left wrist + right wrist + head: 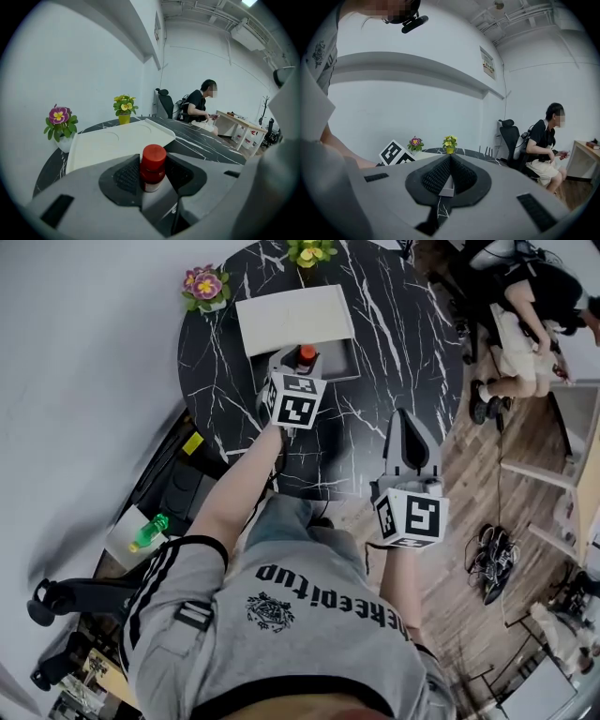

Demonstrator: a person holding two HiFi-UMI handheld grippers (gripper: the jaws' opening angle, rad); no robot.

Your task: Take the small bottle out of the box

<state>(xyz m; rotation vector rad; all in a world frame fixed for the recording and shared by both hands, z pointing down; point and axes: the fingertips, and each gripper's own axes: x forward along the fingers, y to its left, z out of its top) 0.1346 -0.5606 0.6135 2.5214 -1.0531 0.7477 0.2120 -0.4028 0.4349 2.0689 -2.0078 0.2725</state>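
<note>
Left gripper (302, 358) grasping the small bottle (153, 169) just below its red cap, with a pad pressed on each side. The bottle stands upright at the left edge of the grey box (339, 360), just near of the white tray (293, 319) on the black marble table (398, 324). Right gripper (450, 158) clenched and empty, off the table's near right edge. Step in hand: securing the pick. Next move, as judged: a straight lift clear of the box wall with a firm grip.

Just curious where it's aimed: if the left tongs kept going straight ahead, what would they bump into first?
The small bottle already sits between the left tongs, apparently touching both pads. Past it, the next thing in line looks like the white tray, though depth is hard to judge.
</note>
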